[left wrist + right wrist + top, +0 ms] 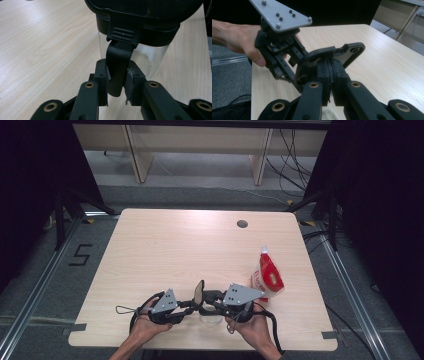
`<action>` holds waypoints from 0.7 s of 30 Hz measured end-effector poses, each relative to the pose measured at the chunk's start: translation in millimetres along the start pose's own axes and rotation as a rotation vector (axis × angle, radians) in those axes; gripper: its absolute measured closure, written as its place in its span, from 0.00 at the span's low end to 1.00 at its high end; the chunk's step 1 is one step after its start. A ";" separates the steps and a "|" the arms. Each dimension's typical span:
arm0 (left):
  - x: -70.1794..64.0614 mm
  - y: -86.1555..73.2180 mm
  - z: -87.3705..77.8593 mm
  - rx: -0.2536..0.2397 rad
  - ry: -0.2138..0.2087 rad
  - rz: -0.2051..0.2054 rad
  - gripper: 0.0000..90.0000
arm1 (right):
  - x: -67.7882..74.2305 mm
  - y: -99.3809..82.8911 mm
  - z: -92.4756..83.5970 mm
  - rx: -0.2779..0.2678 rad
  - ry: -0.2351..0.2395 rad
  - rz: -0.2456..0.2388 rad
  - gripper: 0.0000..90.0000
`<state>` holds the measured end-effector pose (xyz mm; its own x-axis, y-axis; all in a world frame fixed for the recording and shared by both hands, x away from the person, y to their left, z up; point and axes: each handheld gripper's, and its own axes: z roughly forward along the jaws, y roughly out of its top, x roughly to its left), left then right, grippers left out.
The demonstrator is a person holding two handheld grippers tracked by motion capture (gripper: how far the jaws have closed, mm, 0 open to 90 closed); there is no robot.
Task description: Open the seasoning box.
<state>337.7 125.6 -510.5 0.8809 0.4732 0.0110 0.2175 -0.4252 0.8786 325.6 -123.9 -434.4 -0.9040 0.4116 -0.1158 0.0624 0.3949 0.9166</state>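
High view: both grippers meet at the near edge of the table (165,245) over a clear jar (210,318) with a black lid (199,291) raised on edge. A red and white pouch (269,275) stands just right of them.

Left gripper view: the left gripper (117,83) has its jaws closed on the lid's black latch (118,67); the jar (147,58) stands behind.

Right gripper view: the right gripper (329,75) has its jaws pressed together on the lid (347,53) rim; the left hand (242,41) holds the left gripper (298,53) beyond.
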 end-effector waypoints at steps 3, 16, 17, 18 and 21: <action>-1.3 0.8 0.2 0.002 0.007 -0.004 0.82 | 2.1 4.3 5.6 0.001 0.007 -0.017 0.97; -3.4 1.3 0.0 0.013 0.033 -0.005 0.82 | 6.5 8.7 20.7 0.008 0.027 -0.011 0.96; -3.9 1.2 0.4 0.007 0.030 -0.012 0.82 | 6.5 8.6 21.8 -0.002 0.025 -0.007 0.96; -3.6 1.1 0.4 0.007 0.029 -0.013 0.82 | 6.3 8.6 22.3 -0.001 0.025 -0.006 0.96; -3.2 0.9 0.5 0.002 0.029 -0.007 0.82 | 7.0 8.6 22.9 0.000 0.026 -0.004 0.96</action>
<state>335.2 123.3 -510.0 0.8667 0.4985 0.0183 0.2250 -0.4235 0.8775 329.4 -98.8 -436.1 -0.9150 0.3882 -0.1098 0.0584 0.3969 0.9160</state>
